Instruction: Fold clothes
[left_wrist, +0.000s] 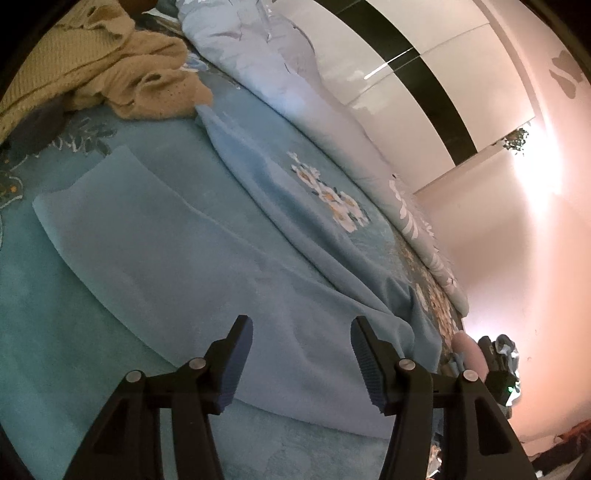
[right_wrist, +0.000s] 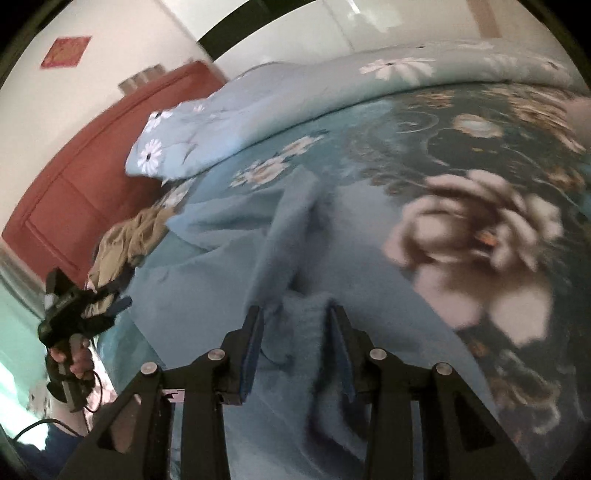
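Note:
A light blue fleece garment (left_wrist: 207, 251) lies spread on the bed, one part flat, one part rumpled toward the right. My left gripper (left_wrist: 301, 332) is open and empty just above its near edge. In the right wrist view the same garment (right_wrist: 229, 251) is bunched, and a raised fold of it (right_wrist: 299, 332) stands between the jaws of my right gripper (right_wrist: 297, 325). The jaws are partly apart around the fold; I cannot tell if they pinch it. The left gripper also shows in the right wrist view (right_wrist: 118, 304), held by a hand at the far left.
A tan knit garment (left_wrist: 110, 74) lies heaped at the back of the bed. A rolled pale floral quilt (left_wrist: 288, 85) runs along the far side. The bedsheet (right_wrist: 480, 229) is teal with large flowers. A red headboard (right_wrist: 92, 177) and white wardrobe stand behind.

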